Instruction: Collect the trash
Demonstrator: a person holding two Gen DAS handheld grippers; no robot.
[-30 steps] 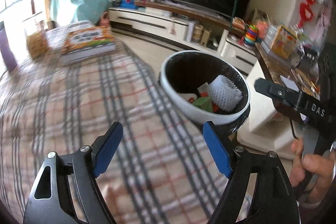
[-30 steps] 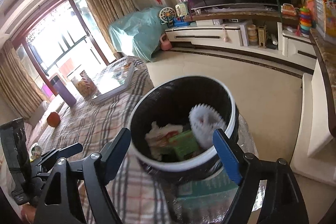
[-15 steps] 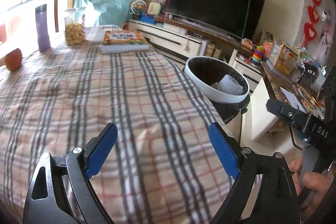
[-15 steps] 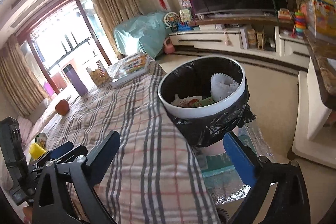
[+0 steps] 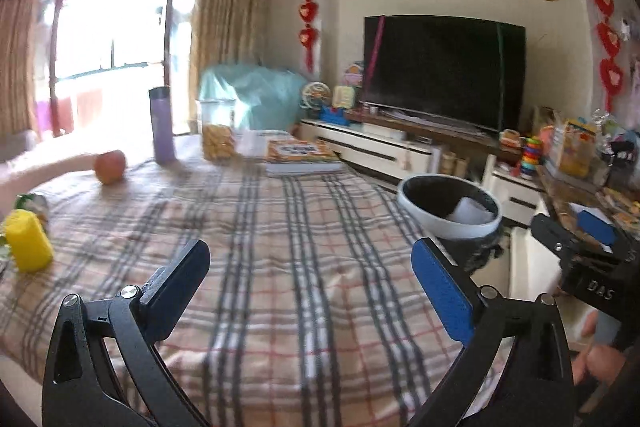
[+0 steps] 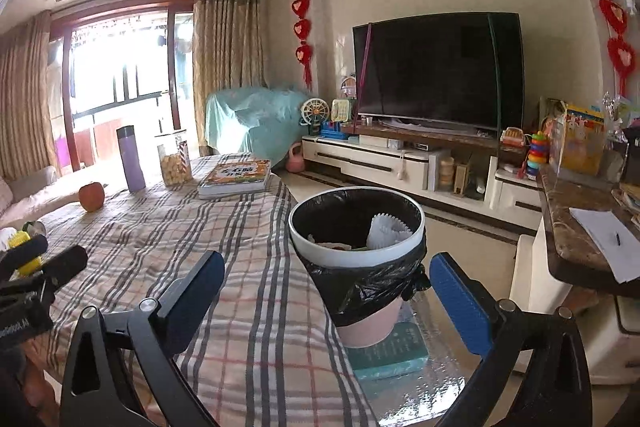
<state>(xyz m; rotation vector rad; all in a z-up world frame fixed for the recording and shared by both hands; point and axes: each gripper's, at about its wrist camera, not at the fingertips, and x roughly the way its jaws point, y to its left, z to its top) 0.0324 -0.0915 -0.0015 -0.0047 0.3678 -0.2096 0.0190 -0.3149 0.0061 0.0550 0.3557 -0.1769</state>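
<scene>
While both tongs hang spread and empty, left tongs (image 5: 310,273) over the plaid table (image 5: 280,267), right tongs (image 6: 326,287) facing the trash bin (image 6: 356,227) off the table's right edge, I see leftover trash far left: a yellow piece (image 5: 27,241) beside a crumpled wrapper (image 5: 30,203). I'd guess both are light; the wrapper soft, so pinch its middle; the yellow one stiffer, so grip across its sides. Middle cloth is open for travel. Apple (image 5: 110,166), purple bottle (image 5: 162,125), jar (image 5: 218,135), book (image 5: 302,155) sit far back. Bin liner is thin.
</scene>
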